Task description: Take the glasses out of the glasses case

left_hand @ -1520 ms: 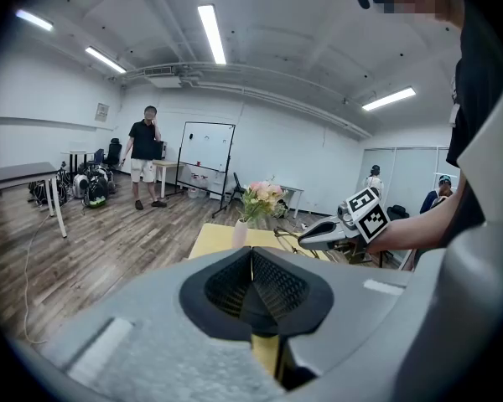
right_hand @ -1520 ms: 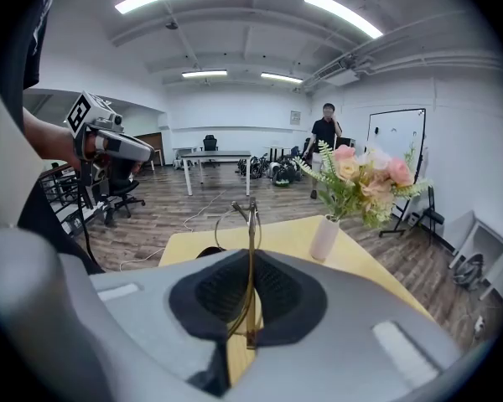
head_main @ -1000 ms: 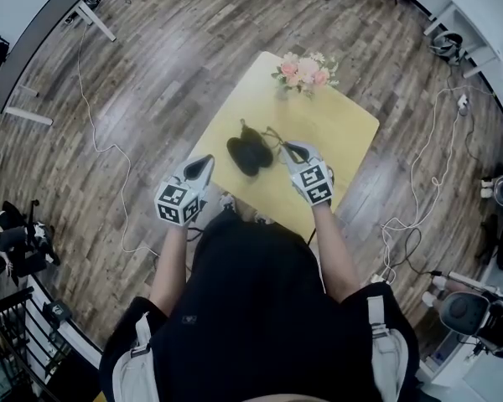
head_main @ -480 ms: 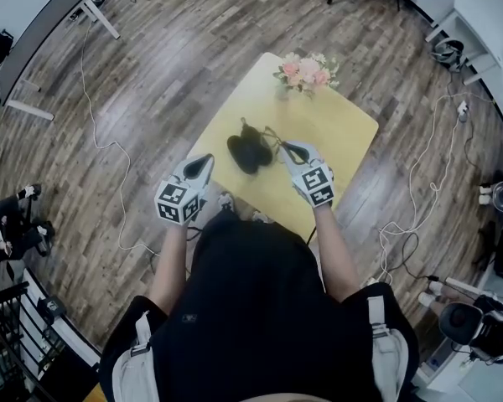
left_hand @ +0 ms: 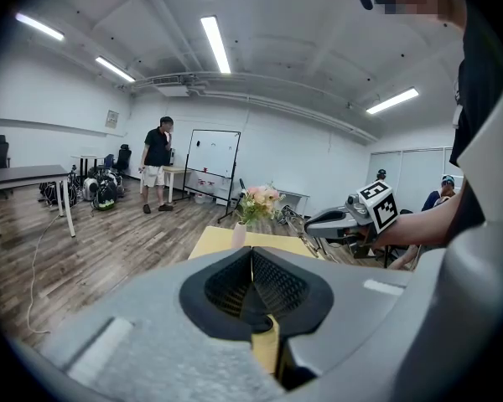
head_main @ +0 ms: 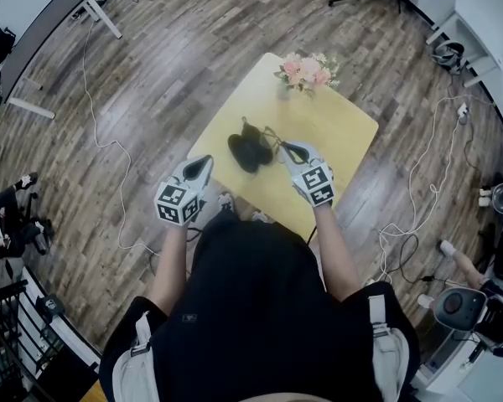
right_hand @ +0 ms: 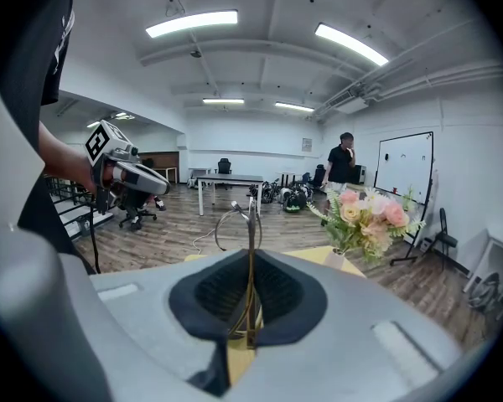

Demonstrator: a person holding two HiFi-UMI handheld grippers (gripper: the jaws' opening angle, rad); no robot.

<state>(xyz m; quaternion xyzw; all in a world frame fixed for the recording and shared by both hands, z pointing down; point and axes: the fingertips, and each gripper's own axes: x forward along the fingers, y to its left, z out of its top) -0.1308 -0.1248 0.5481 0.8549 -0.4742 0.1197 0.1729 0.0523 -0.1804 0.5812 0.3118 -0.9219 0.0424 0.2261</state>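
A black glasses case (head_main: 249,151) lies open on the yellow table (head_main: 335,124). My right gripper (head_main: 290,150) hovers just right of the case, shut on thin-framed glasses (head_main: 273,136). In the right gripper view the glasses (right_hand: 245,224) stick up from between the closed jaws of my right gripper (right_hand: 249,308), one round lens rim showing above them. My left gripper (head_main: 201,167) hangs over the table's near-left edge, apart from the case. In its own view the left gripper (left_hand: 253,296) has its pads pressed together with nothing between them.
A vase of pink flowers (head_main: 303,71) stands at the table's far corner. Cables (head_main: 101,141) trail over the wooden floor to the left. A person (left_hand: 157,174) stands by a whiteboard far off, and desks and chairs line the room's edges.
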